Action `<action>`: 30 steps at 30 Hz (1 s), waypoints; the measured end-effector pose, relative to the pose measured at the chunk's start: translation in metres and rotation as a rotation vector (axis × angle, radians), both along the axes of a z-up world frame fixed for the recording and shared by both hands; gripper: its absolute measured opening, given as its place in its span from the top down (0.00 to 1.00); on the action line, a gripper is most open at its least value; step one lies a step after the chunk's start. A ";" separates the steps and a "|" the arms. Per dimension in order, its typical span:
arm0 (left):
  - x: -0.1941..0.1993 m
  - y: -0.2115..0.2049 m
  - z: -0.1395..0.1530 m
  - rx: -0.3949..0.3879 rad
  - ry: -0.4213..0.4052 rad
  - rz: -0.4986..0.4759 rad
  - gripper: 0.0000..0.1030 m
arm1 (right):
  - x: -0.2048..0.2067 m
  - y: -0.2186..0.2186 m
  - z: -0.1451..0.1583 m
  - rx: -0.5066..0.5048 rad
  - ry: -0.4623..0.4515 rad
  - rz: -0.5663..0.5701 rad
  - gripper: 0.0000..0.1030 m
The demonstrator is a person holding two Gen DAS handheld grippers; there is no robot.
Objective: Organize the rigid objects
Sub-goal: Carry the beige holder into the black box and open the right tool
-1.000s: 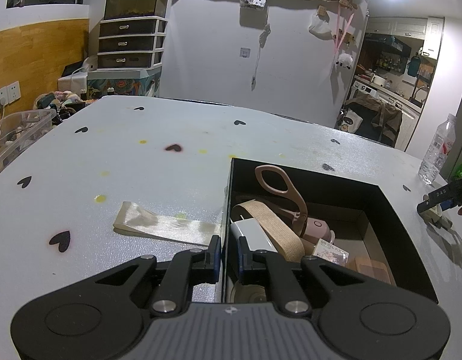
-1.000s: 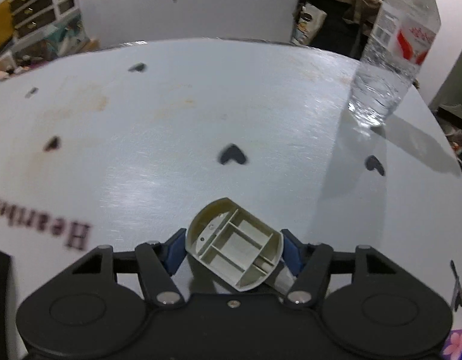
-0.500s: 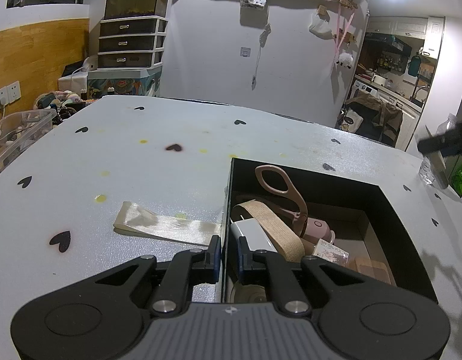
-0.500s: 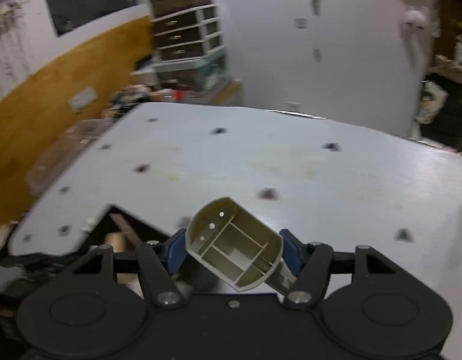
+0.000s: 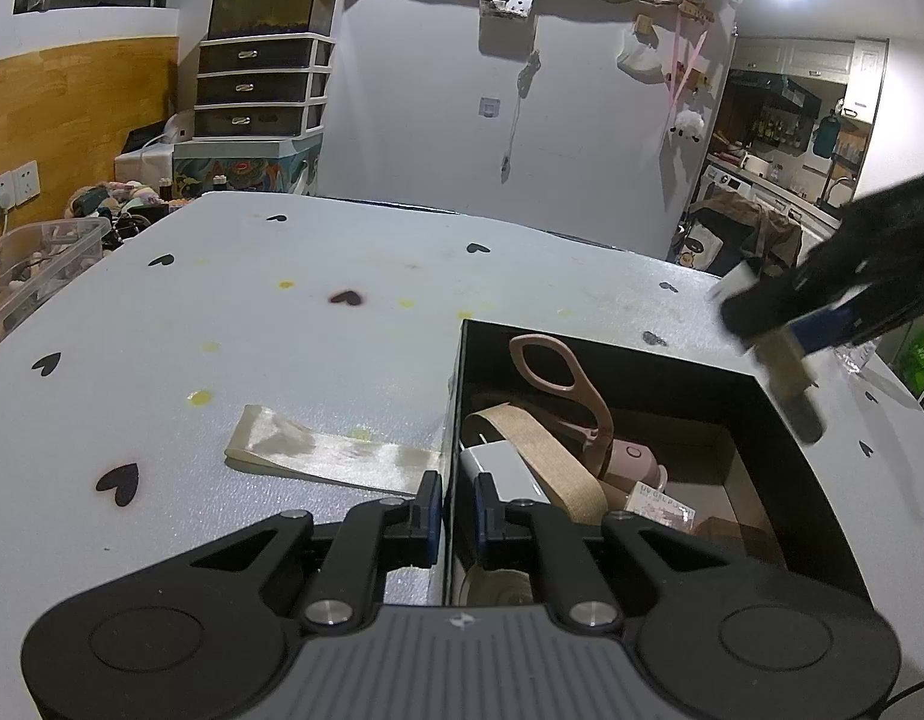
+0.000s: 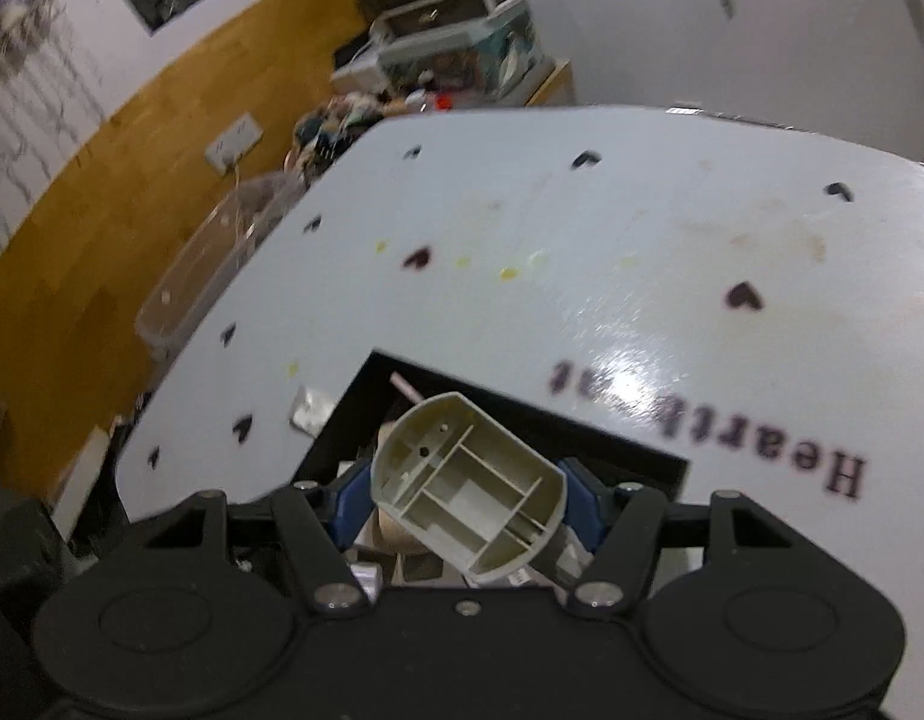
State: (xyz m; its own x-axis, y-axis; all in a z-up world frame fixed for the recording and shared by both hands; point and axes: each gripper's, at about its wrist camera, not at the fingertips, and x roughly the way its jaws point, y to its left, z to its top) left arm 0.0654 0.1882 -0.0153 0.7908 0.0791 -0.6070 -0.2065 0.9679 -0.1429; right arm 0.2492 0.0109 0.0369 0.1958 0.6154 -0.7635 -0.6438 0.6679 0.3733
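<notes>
The open black rectangular box point(image 5: 780, 420) holds pink-handled scissors point(image 5: 567, 384) and tan ribbon point(image 5: 546, 456); the left gripper point(image 5: 459, 510) pinches its near-left wall, the right gripper point(image 6: 465, 501) clamps a beige ribbed plastic piece point(image 6: 468, 498) above it

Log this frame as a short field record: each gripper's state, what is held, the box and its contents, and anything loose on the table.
left gripper: shut on the near wall of the black box
right gripper: shut on a beige plastic part, held above the box
box contents: pink-handled scissors, tan strap, white block; other items unclear
loose on table: cream ribbon strip, left of the box
</notes>
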 end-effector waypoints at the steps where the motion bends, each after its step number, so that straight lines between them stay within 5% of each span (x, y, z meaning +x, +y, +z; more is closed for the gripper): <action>1: 0.000 0.000 0.000 0.000 0.000 0.000 0.90 | -0.001 0.004 -0.003 -0.015 -0.011 0.009 0.36; 5: 0.000 0.000 0.000 0.000 0.001 0.000 0.90 | -0.006 0.017 -0.011 -0.119 -0.084 0.100 0.36; 7: 0.000 0.000 0.000 -0.001 0.000 0.000 0.90 | -0.009 0.019 -0.015 -0.155 -0.108 0.121 0.24; 10: 0.000 0.000 0.000 -0.001 0.000 0.000 0.90 | -0.008 0.017 -0.017 -0.179 -0.108 0.130 0.24; 30: 0.000 -0.001 0.001 -0.003 -0.001 -0.001 0.88 | -0.009 0.010 -0.018 -0.188 -0.111 0.120 0.12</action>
